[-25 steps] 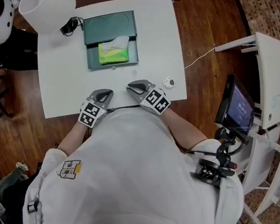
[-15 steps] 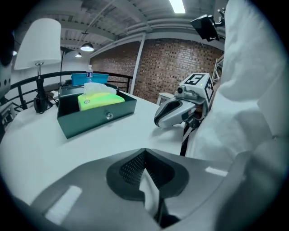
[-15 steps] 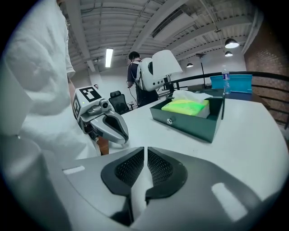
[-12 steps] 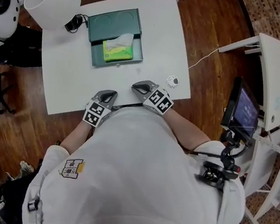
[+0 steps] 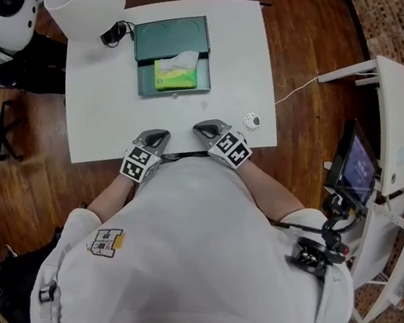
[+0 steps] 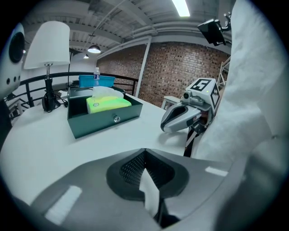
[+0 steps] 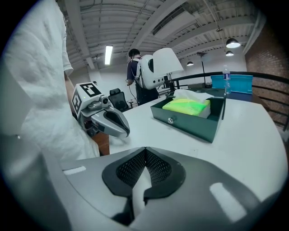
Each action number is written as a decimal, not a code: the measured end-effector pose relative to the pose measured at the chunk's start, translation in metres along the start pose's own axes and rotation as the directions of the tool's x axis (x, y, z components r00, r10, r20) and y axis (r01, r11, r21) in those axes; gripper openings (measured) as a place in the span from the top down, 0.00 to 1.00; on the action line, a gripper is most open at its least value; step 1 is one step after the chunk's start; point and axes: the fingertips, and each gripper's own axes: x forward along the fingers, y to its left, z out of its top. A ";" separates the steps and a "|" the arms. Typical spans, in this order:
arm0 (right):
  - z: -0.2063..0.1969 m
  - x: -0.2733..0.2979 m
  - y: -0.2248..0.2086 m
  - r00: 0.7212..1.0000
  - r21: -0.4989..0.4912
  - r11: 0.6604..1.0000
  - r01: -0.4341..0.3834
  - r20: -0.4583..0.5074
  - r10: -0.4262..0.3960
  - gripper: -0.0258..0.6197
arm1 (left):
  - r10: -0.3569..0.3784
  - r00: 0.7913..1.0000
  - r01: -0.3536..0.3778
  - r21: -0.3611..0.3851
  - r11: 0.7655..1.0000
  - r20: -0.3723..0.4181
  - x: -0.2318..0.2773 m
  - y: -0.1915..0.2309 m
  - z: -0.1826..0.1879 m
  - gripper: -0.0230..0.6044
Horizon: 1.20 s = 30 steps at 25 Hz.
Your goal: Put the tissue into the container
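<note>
Holds nothing in shut left hand-held gripper (image 5: 155, 137) or just-closed right hand-held gripper (image 5: 207, 128); farther off, boxy green container (image 5: 176, 35), soft tissue (image 5: 175, 76) inside.

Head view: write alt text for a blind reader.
The left tongs and right tongs, shut and empty, are held at a white table's near edge; the right pair just closed. Beyond them, a green box holds a tissue pack.

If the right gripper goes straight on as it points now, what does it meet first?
Probably the white table just ahead, since the right gripper tilts down; the green container sits right of that line.
</note>
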 end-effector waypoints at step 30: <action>0.003 0.000 -0.011 0.999 -0.024 0.999 0.041 -0.028 -0.041 0.96 | 0.008 1.000 -0.008 -0.007 1.000 0.027 0.003 0.004 0.013 0.96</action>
